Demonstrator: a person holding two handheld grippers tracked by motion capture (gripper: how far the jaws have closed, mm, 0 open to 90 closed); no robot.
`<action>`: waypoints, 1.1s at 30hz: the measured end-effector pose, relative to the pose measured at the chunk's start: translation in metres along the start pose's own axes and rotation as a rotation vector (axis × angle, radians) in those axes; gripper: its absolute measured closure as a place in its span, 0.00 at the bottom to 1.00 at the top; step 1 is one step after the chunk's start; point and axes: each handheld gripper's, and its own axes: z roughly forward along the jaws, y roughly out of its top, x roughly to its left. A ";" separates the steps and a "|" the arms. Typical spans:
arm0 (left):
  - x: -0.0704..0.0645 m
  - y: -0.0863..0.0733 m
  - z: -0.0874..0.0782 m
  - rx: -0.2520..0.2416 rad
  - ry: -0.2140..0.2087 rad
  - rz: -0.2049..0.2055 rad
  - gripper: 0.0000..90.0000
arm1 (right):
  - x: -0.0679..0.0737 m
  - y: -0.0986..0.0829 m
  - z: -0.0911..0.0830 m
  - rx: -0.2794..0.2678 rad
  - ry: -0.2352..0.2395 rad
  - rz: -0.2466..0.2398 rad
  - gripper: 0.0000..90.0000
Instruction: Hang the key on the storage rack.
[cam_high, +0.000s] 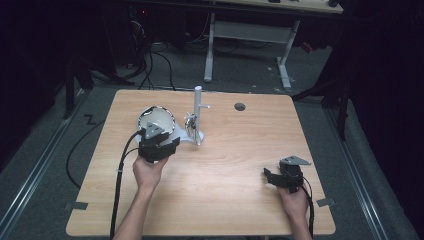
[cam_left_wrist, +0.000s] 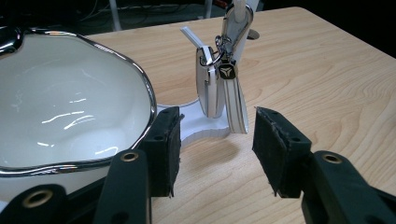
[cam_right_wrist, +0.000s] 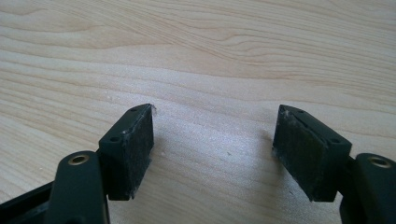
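My left gripper (cam_left_wrist: 212, 149) is nearer: jaws spread, the key fob (cam_left_wrist: 208, 84) hanging upright on the white stand (cam_high: 198, 116) straight ahead, bowl (cam_left_wrist: 70, 102) beside it. My right gripper (cam_right_wrist: 212, 154), jaws spread, idles over bare counter (cam_high: 225, 175).

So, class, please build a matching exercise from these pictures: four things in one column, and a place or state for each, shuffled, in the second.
Things:
1. white bowl
2. keys
3. left claw
4. right claw

Places or states:
A. hanging on the white stand
B. open over bare table
C. open, beside the bowl's rim
D. resting left of the stand

Pairs: 1-D, 2-A, 3-C, 4-B
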 end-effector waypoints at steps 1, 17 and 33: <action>0.000 0.000 -0.001 -0.001 0.000 0.001 0.57 | 0.000 0.000 0.000 -0.001 0.000 -0.003 0.32; 0.003 -0.007 -0.019 -0.048 0.010 -0.019 0.57 | 0.000 0.000 0.000 0.000 0.000 0.000 0.32; 0.007 -0.013 -0.032 -0.065 0.014 -0.030 0.57 | 0.000 0.000 0.000 0.000 0.000 0.000 0.32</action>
